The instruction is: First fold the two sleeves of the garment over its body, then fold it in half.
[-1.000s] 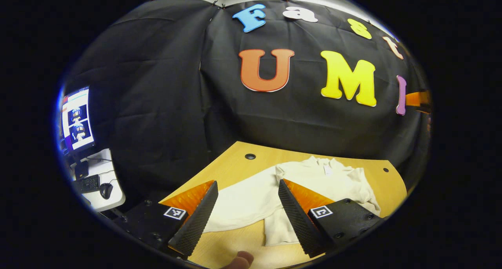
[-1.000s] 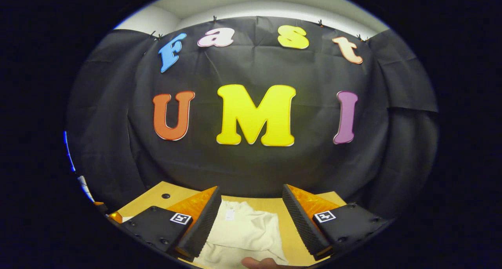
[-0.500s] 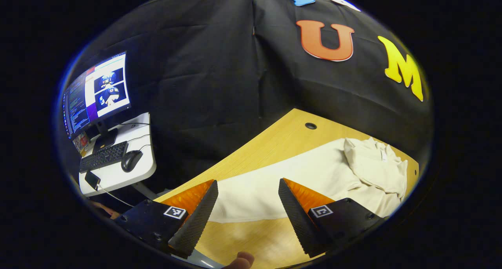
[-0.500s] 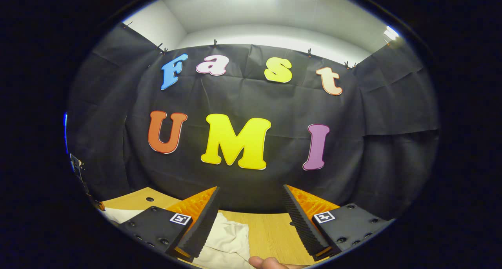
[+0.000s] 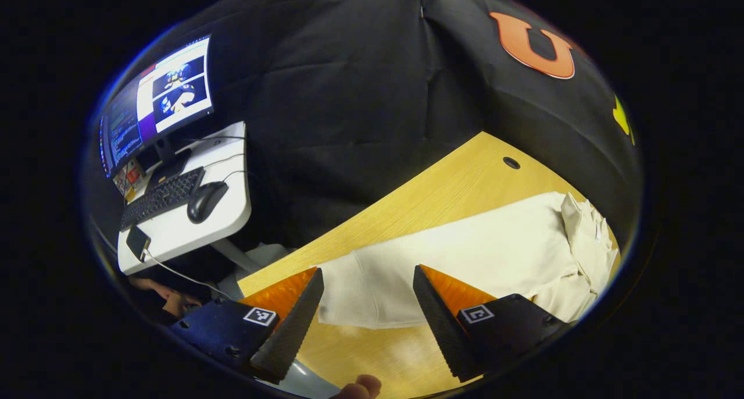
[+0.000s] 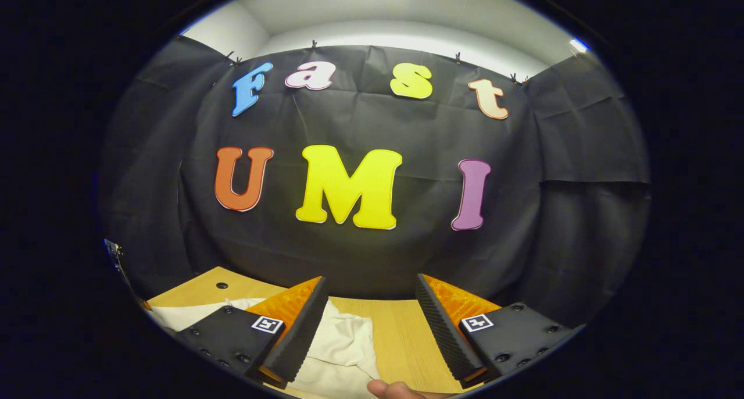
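Left gripper (image 5: 366,323) spread wide, angled down above the cream garment's (image 5: 465,259) sleeve end on the wooden table (image 5: 442,178), right gripper (image 6: 369,329) likewise spread, held level, garment ahead-left.

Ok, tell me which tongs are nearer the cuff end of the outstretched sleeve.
Left. The left tongs hang open right over the sleeve's cuff end. The right tongs hang open over the garment's bunched part, away from that end.
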